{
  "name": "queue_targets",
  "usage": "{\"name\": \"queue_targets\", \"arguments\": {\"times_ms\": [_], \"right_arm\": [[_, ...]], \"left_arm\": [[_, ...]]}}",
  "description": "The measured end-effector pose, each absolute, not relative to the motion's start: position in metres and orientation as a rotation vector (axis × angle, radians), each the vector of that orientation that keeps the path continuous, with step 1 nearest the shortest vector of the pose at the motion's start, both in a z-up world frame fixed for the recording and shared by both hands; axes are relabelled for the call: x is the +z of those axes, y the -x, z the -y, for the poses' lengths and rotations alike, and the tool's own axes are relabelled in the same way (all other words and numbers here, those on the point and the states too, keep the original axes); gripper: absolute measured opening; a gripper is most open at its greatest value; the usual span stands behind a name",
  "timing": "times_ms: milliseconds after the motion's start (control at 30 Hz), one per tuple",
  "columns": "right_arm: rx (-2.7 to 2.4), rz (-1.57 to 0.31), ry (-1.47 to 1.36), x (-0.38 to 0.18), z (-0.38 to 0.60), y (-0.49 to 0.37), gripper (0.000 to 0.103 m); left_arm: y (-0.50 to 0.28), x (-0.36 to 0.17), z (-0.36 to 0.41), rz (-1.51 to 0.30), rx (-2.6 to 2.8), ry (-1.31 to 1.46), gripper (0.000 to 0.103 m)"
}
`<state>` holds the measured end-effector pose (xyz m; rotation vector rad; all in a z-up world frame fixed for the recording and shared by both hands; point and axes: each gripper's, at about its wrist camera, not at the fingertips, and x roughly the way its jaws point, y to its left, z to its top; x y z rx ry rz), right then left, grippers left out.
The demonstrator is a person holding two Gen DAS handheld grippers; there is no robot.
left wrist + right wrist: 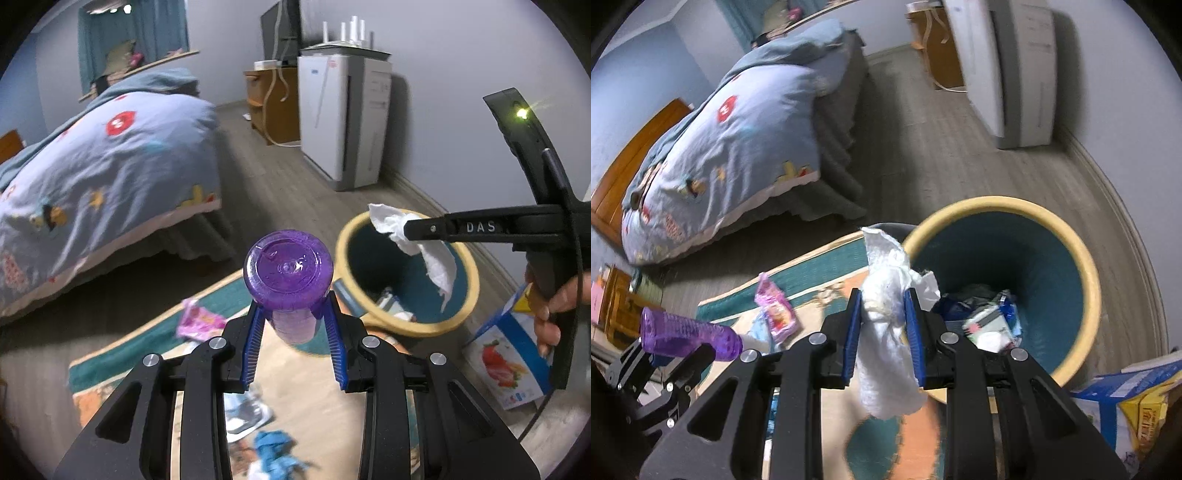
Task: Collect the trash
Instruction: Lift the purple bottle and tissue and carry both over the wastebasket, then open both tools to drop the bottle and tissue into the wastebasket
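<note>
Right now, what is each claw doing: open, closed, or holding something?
Left claw: closed on the purple plastic bottle.
Right claw: closed on the crumpled white tissue, beside the trash bin.

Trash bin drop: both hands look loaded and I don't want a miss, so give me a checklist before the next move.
1. Crumpled white tissue clamped in right gripper jaws: ok.
2. Purple translucent plastic bottle clamped in left gripper jaws: ok.
3. Round yellow-rimmed teal trash bin upright, mouth unblocked: ok.
4. Tissue fully above the bin mouth: cannot tell; it hangs near the rim.
5. Bottle over the bin: not ok, beside it above the rug.
6. Room left in bin: ok, trash only at the bottom.
</note>
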<state>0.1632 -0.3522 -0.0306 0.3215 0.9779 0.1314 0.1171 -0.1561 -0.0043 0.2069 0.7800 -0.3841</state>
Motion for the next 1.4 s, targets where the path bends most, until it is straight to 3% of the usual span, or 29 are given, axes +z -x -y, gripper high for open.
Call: {"name": "queue_targets", "arguments": {"times_ms": [467, 700, 1133, 1267, 1300, 1367, 1400], "right_arm": [[-0.041, -1.050, -0.445, -0.071, 0.450, -0.164, 0.023], [-0.045, -1.084, -0.436, -0.083, 0.456, -0.166, 0.023], [-0.041, -1.066, -0.448, -0.086, 0.457, -0.171, 0.024], [-0.030, -0.964, -0.463, -0.069, 0.458, -0.169, 0.032], [-0.031, -0.939, -0.456, -0.064, 0.457, -0.169, 0.042], [-0.041, -0.904, -0.442, -0.058, 0.456, -0.167, 0.059], [-0.045, -0.888, -0.440, -0.055, 0.455, -0.166, 0.066]], "left_arm": [[-0.124, -0.043, 0.250, -0.838, -0.536, -0.265, 0.034], [-0.144, -0.057, 0.272, -0.871, -0.621, -0.175, 0.034], [-0.157, -0.095, 0.294, -0.936, -0.568, -0.286, 0.034], [-0.158, -0.094, 0.289, -0.930, -0.549, -0.279, 0.040], [-0.158, -0.093, 0.288, -0.925, -0.548, -0.269, 0.044], [-0.158, -0.088, 0.284, -0.913, -0.537, -0.251, 0.066], [-0.157, -0.086, 0.283, -0.904, -0.532, -0.245, 0.070]]}}
